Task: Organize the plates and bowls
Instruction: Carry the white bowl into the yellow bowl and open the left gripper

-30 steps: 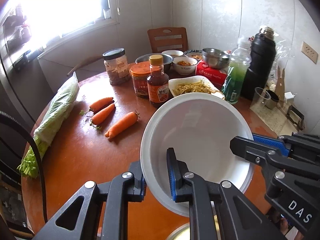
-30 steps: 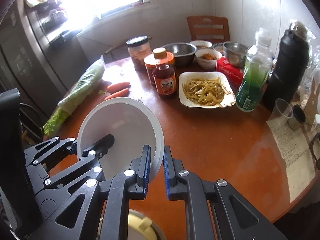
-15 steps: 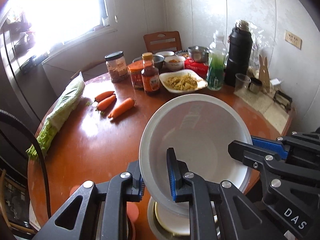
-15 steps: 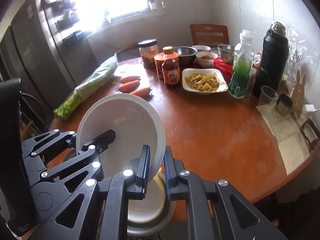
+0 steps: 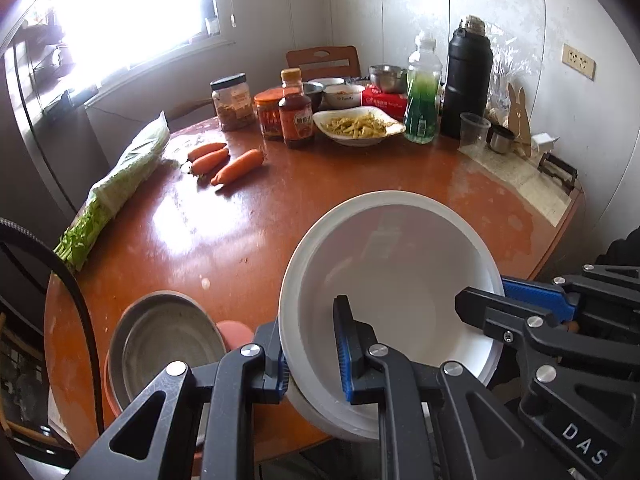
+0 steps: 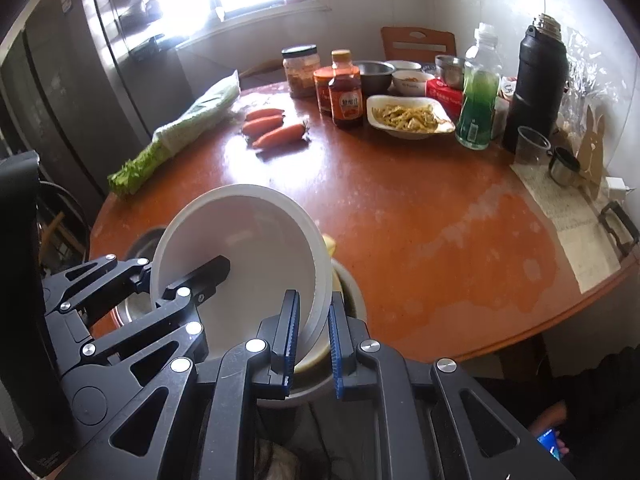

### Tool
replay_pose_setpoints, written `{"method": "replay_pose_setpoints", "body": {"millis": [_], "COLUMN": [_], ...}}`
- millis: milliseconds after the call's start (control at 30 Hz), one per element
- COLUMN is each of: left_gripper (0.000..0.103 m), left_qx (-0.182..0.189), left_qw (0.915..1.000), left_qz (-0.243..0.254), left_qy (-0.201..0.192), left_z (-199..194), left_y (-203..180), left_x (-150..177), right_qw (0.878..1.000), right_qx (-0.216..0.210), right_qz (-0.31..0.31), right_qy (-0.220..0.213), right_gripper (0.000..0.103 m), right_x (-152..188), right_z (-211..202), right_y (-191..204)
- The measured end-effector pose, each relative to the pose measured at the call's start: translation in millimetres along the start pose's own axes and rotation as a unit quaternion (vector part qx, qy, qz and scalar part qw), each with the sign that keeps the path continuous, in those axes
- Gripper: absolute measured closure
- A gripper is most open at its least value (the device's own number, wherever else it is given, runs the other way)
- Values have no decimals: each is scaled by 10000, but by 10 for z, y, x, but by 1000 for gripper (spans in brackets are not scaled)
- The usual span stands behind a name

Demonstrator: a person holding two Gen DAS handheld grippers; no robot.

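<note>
Both grippers are clamped on one white bowl (image 5: 394, 304): the left gripper (image 5: 310, 354) is closed over its near-left rim, one blue pad inside and one outside, and the right gripper (image 6: 312, 330) is closed over the opposite rim, seen edge-on between its pads in the right wrist view. Held this way, the bowl is tilted, its mouth turned toward the cameras, and is carried above the near edge of the round table (image 6: 420, 208).

Directly beneath the bowl, a second pale bowl (image 6: 352, 284) is seen at the table's near edge, with something yellowish inside it; whether the two touch cannot be told. Just to the left of the held bowl, a shallow metal dish (image 5: 168, 344) is resting on something orange.

As a judgement, the task is only partly done: this bowl appears to be on its way into a stack and is not yet released. Left at the far side of the table, well apart from the held bowl, are a plate of food (image 5: 358, 126) and several small bowls (image 5: 344, 94).

The held bowl is plain white, deep, smooth, clean and empty, with a thick rolled lip.
</note>
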State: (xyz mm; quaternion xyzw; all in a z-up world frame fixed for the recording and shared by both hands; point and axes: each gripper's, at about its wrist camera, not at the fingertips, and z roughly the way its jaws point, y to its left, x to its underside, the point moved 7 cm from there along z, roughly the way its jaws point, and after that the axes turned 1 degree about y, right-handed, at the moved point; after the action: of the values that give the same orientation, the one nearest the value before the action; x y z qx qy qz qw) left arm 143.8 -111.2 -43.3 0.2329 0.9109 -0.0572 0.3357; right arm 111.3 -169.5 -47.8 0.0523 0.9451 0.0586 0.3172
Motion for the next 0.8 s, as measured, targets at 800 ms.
{"method": "replay_pose_setpoints", "body": {"millis": [800], "left_gripper": [83], "left_qx": [44], "left_qw": [9990], "left_qz": [10], "left_qy": [436], "left_z": [352], "left_y": [-32], "left_x": [210], "right_qw": [9984], "right_qx": [143], "right_qz": [-28], "right_qy": [553], "right_gripper": [87], "right_x": [188], "right_z": [395], "right_y": [-62]}}
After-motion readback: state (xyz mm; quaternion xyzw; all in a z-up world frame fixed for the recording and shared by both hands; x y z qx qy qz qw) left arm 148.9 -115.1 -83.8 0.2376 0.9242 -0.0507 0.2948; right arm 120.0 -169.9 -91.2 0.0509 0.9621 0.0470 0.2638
